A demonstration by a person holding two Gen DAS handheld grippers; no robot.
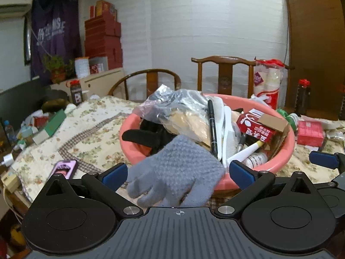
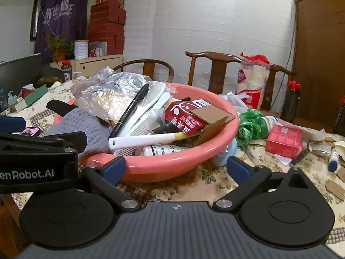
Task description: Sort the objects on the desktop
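Note:
A pink basin [image 1: 286, 151] [image 2: 172, 166] on the floral tablecloth is piled with a crumpled plastic bag [image 1: 172, 105], a black marker [image 1: 212, 125], white combs [image 1: 228, 133], a red carton [image 1: 256, 127] and a white-handled brush [image 2: 146, 140]. A grey knit glove [image 1: 174, 172] [image 2: 86, 125] hangs over the basin's near rim. My left gripper [image 1: 177, 173] is open, with the glove lying between its wide-apart blue pads. My right gripper [image 2: 176, 169] is open just in front of the basin's rim, holding nothing.
A phone [image 1: 63, 168] lies left of the basin and a green box [image 1: 51, 127] further left. Right of the basin are green ribbon [image 2: 252, 127], a red box [image 2: 283, 141], a light blue item [image 2: 224, 153] and paper scraps. Wooden chairs [image 1: 224, 75] stand behind the table.

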